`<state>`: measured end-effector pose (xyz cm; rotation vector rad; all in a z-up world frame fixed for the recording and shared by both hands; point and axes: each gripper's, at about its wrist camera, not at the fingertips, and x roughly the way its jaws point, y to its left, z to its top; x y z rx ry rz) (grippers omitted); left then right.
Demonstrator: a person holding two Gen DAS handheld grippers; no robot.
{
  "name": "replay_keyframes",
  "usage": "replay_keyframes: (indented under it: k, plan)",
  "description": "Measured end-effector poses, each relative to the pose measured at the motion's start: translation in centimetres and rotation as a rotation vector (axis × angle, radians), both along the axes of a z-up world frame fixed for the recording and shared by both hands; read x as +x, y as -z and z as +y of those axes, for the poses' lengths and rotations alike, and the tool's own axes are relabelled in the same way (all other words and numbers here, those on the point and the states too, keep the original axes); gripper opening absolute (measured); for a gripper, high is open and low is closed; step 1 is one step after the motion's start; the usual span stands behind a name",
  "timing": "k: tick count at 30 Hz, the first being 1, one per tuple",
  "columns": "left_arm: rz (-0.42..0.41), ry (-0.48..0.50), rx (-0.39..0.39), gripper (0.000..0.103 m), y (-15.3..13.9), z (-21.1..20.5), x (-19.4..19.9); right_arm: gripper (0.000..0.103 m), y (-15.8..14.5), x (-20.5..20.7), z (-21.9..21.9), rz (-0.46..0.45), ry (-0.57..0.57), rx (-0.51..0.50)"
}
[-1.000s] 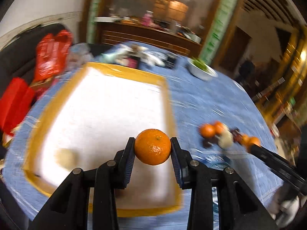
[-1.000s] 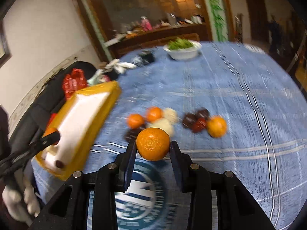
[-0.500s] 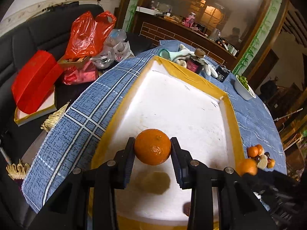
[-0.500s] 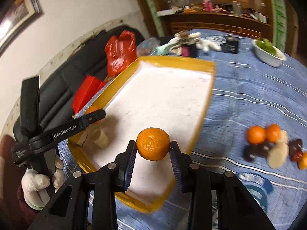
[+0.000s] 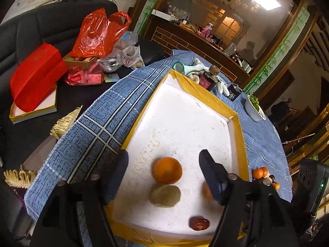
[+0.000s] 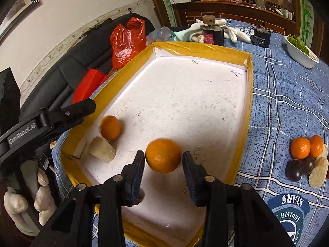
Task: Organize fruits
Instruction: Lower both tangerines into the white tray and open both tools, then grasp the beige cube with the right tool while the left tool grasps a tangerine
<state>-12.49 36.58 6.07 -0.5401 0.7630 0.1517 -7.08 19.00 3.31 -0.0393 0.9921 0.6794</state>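
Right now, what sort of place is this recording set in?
Most likely a home living or dining room: a table under a blue plaid cloth, a black sofa piled with red bags, and a dark wooden sideboard crowded with household items.

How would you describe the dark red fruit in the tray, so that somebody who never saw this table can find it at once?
Start at the big white foam tray with the yellow taped rim, lying on the blue checked tablecloth. Inside, go to the corner nearest the left-wrist camera, past the orange and the pale beige piece. The dark red fruit lies alone there: small, wrinkled and glossy, unlike its bigger neighbours.
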Motion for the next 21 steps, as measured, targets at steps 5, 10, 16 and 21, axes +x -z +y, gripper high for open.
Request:
replay_keyframes:
  k: [5, 10, 16, 21]
  plan:
    - [-0.016, -0.001, -0.055, 0.083, -1.0, -0.7, -0.8, 0.057, -1.6, -0.8, -1.4, -0.037, 0.018, 0.041]
    - [-0.057, 0.082, -0.114, 0.084, -2.3, -3.0, -1.6, 0.057, -4.1, -1.7, -6.6, -0.072, 0.098, 0.127]
    - [-0.061, 0.204, -0.075, 0.084, -3.3, -7.8, -1.3, 0.058, -5.2, -2.9, -18.6, -0.119, 0.315, 0.16]
    - [-0.042, 0.341, -0.02, 0.083, -3.3, -13.6, -0.1, 0.058, -4.0, -3.6, -28.5, -0.093, 0.525, 0.146]
